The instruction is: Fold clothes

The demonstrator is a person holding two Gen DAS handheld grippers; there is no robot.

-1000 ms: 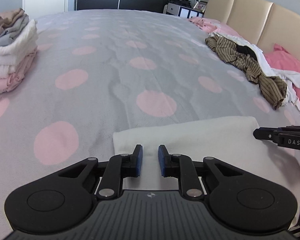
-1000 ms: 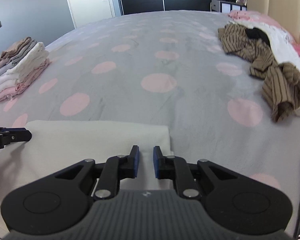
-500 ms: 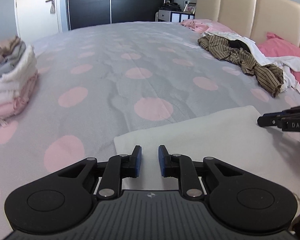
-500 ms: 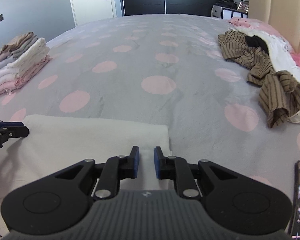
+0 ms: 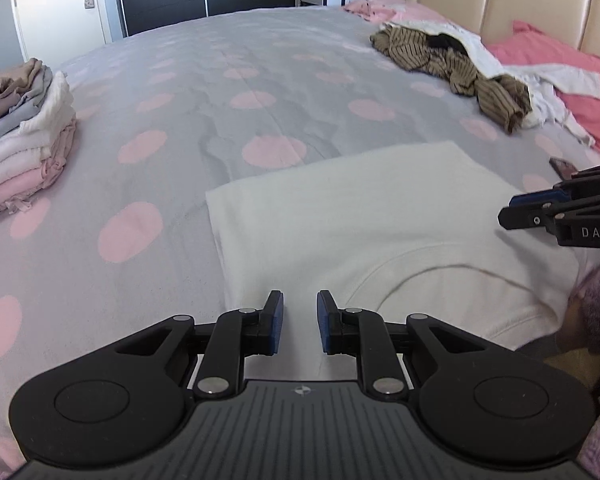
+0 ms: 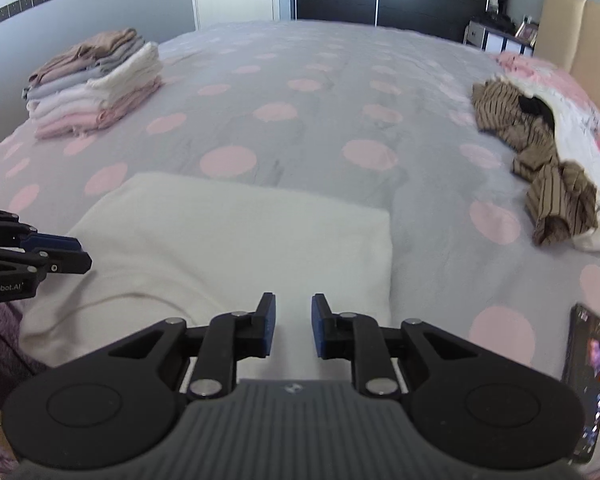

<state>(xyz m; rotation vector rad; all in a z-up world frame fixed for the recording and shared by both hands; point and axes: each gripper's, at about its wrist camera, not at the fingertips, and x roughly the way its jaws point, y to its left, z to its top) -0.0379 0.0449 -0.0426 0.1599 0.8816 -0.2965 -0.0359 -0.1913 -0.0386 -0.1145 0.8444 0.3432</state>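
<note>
A white folded shirt [image 5: 364,216] lies flat on the grey bed with pink dots, its collar toward me; it also shows in the right wrist view [image 6: 236,236]. My left gripper [image 5: 300,322] is open and empty above the shirt's near left edge. My right gripper [image 6: 292,320] is open and empty above its near right edge. Each gripper shows in the other's view: the right gripper [image 5: 540,212] at the right edge, the left gripper [image 6: 56,256] at the left edge.
A stack of folded clothes [image 5: 20,136] stands at the left, also in the right wrist view [image 6: 96,80]. A pile of unfolded clothes with a brown striped garment [image 5: 452,68] lies at the right by pink pillows. A phone [image 6: 588,384] lies near the bed's front right edge.
Both grippers have risen and pulled back from the shirt, so more of it and its collar shows. Both stay open.
</note>
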